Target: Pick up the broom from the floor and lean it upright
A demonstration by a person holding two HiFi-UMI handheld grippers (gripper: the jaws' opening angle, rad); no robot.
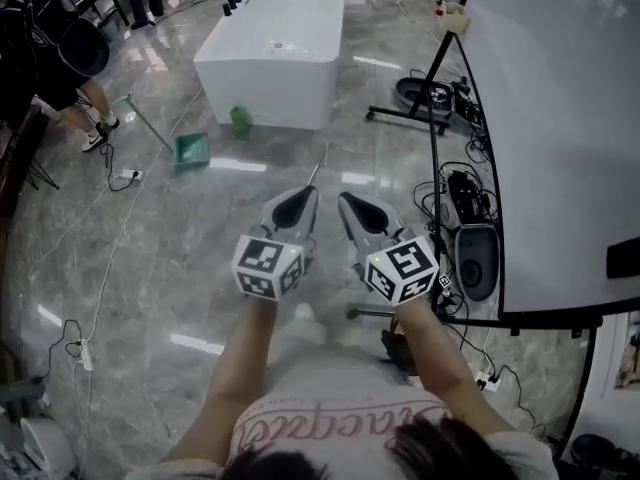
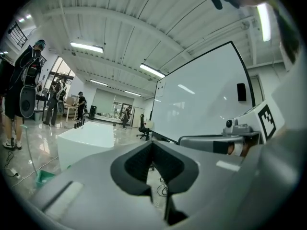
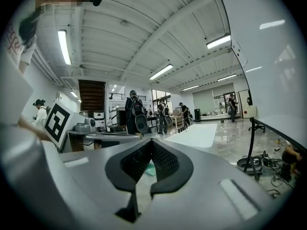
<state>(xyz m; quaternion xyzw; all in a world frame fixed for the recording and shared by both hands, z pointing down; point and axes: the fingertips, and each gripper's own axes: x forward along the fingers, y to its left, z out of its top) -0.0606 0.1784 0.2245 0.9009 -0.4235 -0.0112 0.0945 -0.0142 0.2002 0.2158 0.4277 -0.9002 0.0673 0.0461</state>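
Note:
A green-headed tool (image 1: 190,150) with a thin long handle lies on the grey marble floor, its handle running up and to the left. It also shows low at the left in the left gripper view (image 2: 45,176). In the right gripper view the same green (image 3: 149,169) shows through the gap behind the jaws. My left gripper (image 1: 306,196) (image 2: 152,143) and right gripper (image 1: 346,201) (image 3: 151,142) are held side by side at about waist height. Both point forward, well short of the tool, and both are shut with nothing between the jaws. A thin grey rod end (image 1: 313,174) shows just past the left gripper's tip.
A long white block (image 1: 272,43) stands ahead with a small green object (image 1: 240,121) at its near corner. A large whiteboard (image 1: 560,118) on a black stand lines the right side, with cables and gear (image 1: 470,253) at its foot. A person (image 1: 60,58) stands at far left. Cords (image 1: 110,178) trail across the floor.

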